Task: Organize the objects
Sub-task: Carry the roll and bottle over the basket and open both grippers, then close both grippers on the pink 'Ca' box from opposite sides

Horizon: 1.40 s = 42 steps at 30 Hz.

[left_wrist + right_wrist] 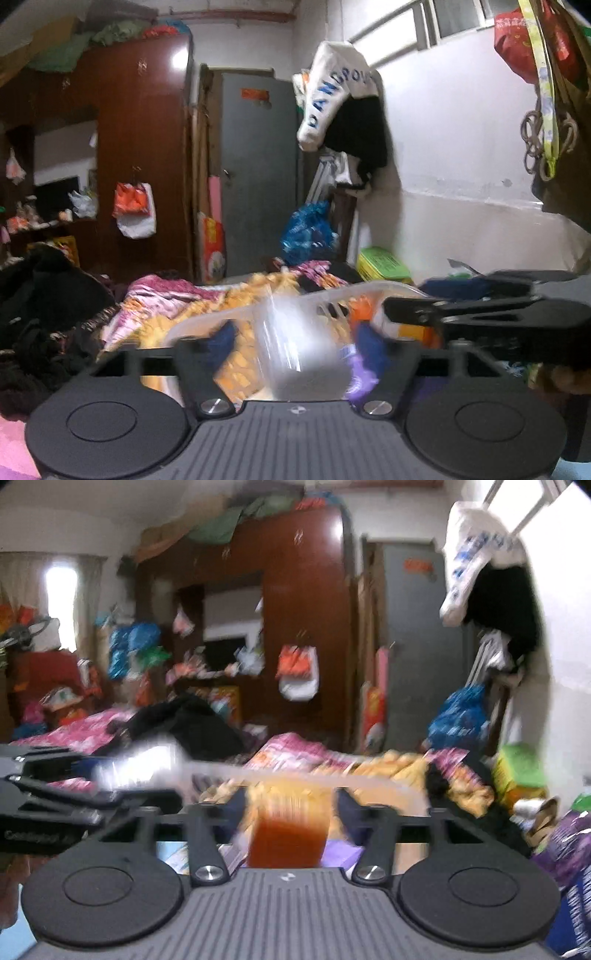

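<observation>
In the left wrist view my left gripper [295, 343] stands open, with a blurred clear plastic item [299, 343] between its fingers; a gap shows on its left side. Just beyond is a translucent plastic basket [332, 291] holding orange and blue things. My right gripper [480, 314] reaches in from the right at the basket's rim. In the right wrist view the right gripper [290, 808] is open around a blurred orange-brown item [288, 834], over the same basket [369, 781]. The left gripper [55, 797] shows at the left, by a white blur.
The basket sits on a bed with pink and yellow patterned bedding [177, 299]. A heap of black clothes [44, 314] lies left. Behind are a brown wardrobe [144, 147], a grey door [258, 173], a blue bag [306, 232] and a green box [384, 262].
</observation>
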### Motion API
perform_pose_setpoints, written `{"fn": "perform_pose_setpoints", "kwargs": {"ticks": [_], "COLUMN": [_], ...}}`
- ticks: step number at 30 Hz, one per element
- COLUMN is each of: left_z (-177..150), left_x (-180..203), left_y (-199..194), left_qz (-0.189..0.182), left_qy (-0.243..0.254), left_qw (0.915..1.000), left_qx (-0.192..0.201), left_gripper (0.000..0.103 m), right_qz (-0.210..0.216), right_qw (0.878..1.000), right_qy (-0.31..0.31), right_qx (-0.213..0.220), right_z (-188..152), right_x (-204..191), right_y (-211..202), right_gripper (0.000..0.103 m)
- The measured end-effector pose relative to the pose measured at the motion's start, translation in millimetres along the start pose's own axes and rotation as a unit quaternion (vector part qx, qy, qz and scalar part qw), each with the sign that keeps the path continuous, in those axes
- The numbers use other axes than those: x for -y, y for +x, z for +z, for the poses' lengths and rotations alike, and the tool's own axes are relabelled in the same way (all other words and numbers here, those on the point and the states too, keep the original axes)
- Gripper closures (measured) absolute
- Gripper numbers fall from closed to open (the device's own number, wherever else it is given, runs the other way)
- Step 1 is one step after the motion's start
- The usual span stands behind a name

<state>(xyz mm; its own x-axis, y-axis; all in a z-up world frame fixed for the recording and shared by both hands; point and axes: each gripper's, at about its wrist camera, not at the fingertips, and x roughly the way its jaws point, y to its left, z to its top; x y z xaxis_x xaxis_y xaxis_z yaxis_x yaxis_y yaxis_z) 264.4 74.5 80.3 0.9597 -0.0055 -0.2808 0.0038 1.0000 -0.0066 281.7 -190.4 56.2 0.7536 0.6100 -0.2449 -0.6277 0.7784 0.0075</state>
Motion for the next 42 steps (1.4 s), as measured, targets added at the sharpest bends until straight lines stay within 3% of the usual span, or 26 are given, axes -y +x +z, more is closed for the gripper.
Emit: {"fn": "perform_pose_setpoints", "kwargs": {"ticks": [1, 4, 7, 10, 15, 17, 21, 24, 30, 34, 36, 38, 40, 42], "left_z": [-1, -11, -36, -70, -99, -104, -110, -112, -112, -112, -111, -110, -110, -110], "left_x": [-1, -3, 1, 4, 5, 2, 6, 11, 23, 27, 27, 29, 29, 29], "left_y": [-6, -35, -73, -98, -86, -74, -60, -65, -52, -43, -40, -37, -35, -38], "left_qz": [0.0, -0.003, -0.003, -0.01, 0.003, 0.003, 0.006, 0.016, 0.02, 0.032, 0.034, 0.04, 0.036, 0.036], "left_qy": [-0.001, -0.006, -0.002, 0.003, 0.007, -0.005, -0.003, 0.006, 0.015, 0.026, 0.023, 0.024, 0.023, 0.019], "left_qw": [0.9999, 0.9995, 0.999, 0.9994, 0.9999, 0.9994, 0.9985, 0.9989, 0.9967, 0.9941, 0.994, 0.9931, 0.9927, 0.9936], "left_qx": [0.011, 0.032, 0.045, 0.033, -0.014, -0.033, -0.054, -0.043, -0.077, -0.101, -0.102, -0.108, -0.113, -0.105], "left_gripper": [0.016, 0.016, 0.009, 0.007, 0.007, 0.007, 0.007, 0.007, 0.007, 0.007, 0.008, 0.013, 0.029, 0.03], "right_qz": [0.002, 0.003, 0.01, 0.02, 0.027, 0.037, 0.016, 0.021, 0.025, 0.029, 0.031, 0.03, 0.03, 0.031], "right_qw": [1.0, 1.0, 0.999, 0.998, 0.997, 0.997, 0.999, 0.999, 0.999, 0.999, 0.999, 0.999, 0.999, 0.999], "right_qy": [0.006, 0.02, 0.032, 0.051, 0.064, 0.059, 0.027, 0.035, 0.028, 0.025, 0.027, 0.026, 0.027, 0.03], "right_qx": [0.003, 0.013, 0.043, 0.041, 0.024, 0.016, 0.009, 0.006, 0.0, -0.001, 0.0, 0.0, 0.004, 0.008], "right_z": [3, -6, -35, -79, -137, -147, -158, -164, -169, -176, -179, -181, -182, -181], "right_x": [3, 6, 8, 8, -11, -19, -32, -30, -35, -38, -37, -36, -36, -34], "right_y": [-5, -39, -85, -126, -165, -169, -165, -162, -157, -160, -161, -163, -165, -168], "right_gripper": [0.01, 0.001, 0.0, 0.0, 0.0, 0.0, 0.0, 0.0, 0.01, 0.03, 0.031, 0.032, 0.032, 0.032]}}
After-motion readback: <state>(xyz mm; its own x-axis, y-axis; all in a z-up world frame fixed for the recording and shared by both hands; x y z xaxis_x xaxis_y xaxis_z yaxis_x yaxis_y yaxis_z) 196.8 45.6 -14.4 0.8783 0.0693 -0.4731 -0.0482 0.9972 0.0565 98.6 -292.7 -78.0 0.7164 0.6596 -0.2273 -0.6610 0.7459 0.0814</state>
